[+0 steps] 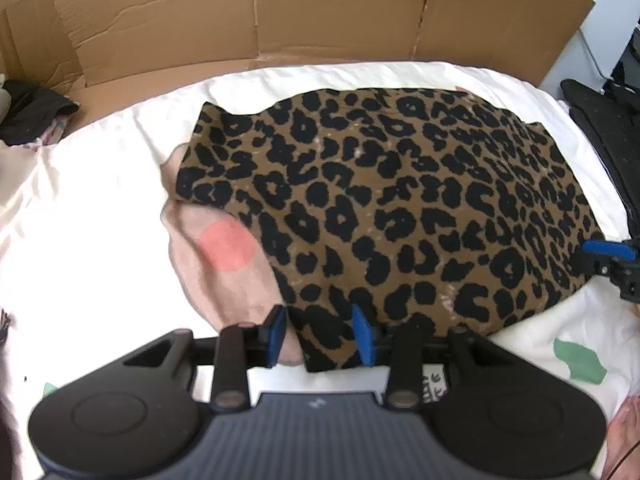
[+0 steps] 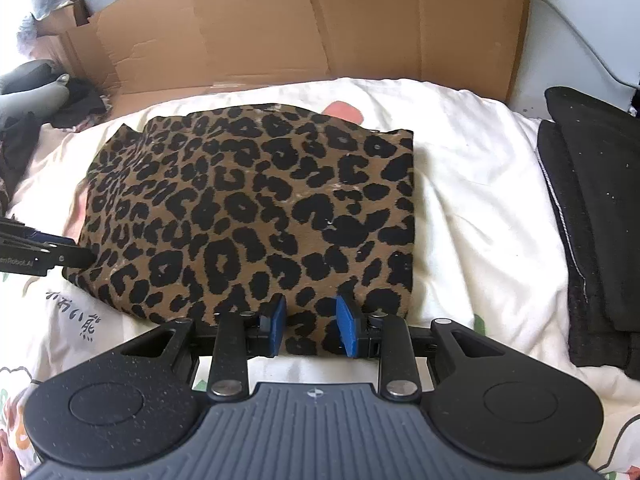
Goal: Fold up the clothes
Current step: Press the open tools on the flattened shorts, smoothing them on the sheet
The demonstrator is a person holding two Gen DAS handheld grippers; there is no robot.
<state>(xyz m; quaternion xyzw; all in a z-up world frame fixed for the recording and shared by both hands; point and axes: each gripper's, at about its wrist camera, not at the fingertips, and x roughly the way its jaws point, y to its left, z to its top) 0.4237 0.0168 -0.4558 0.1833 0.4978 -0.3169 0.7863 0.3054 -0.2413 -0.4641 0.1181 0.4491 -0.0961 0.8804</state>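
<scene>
A leopard-print garment (image 1: 400, 208) (image 2: 256, 208) lies folded into a rough rectangle on a white bed sheet (image 1: 88, 208) (image 2: 472, 208). My left gripper (image 1: 320, 334) is at the garment's near left corner, and fabric fills the gap between its blue pads (image 1: 276, 332). My right gripper (image 2: 311, 324) holds the near edge further right, with cloth pulled in between its blue pads (image 2: 346, 326). Each gripper shows at the edge of the other's view: the right gripper (image 1: 608, 256) and the left gripper (image 2: 44, 254).
A pale pink cloth with a coral spot (image 1: 226, 246) pokes out under the garment's left side. Flattened brown cardboard (image 1: 280, 12) (image 2: 304, 20) stands behind the bed. Dark clothes (image 1: 32, 112) lie at the far left, and a black folded item (image 2: 592, 216) lies on the right.
</scene>
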